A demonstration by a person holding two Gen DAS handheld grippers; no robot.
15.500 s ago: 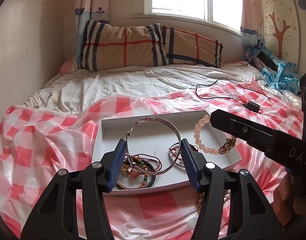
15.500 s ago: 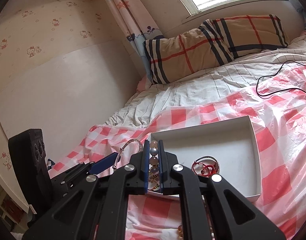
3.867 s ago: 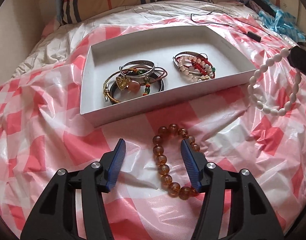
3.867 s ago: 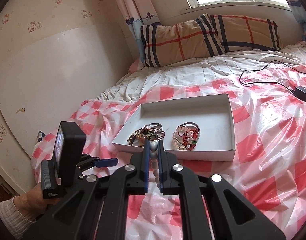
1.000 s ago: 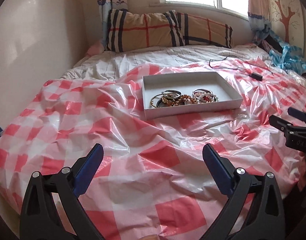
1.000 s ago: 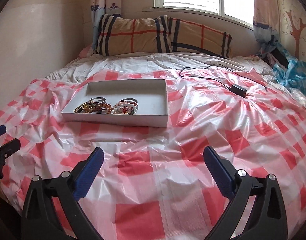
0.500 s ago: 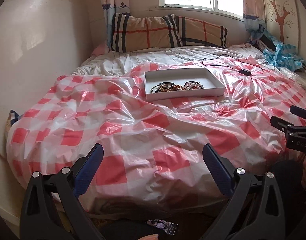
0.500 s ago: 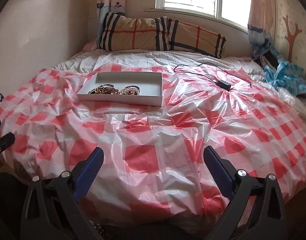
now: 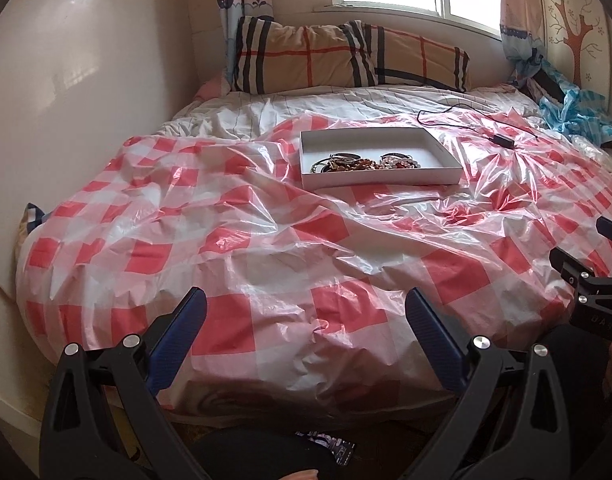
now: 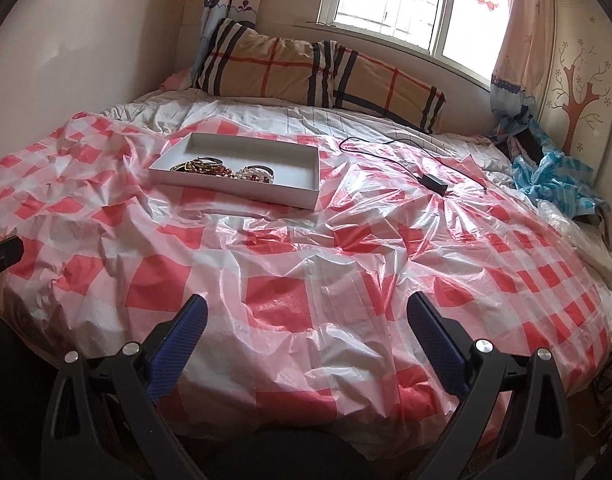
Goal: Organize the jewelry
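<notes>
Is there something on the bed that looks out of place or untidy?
Nothing looks spilled. The bracelets all lie inside the white tray, bunched along its near side. The only stray item is a black charger cable lying on the checked plastic sheet beside the tray. Both tools are open and empty.

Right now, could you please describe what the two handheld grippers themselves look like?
Both look alike: the left gripper and right gripper have matte black angular frames with triangular cutouts, round silver bolt heads at the joints, and two fingers lined with textured blue pads. Seen from the left wrist camera, the right gripper's black body carries pale lettering.
</notes>
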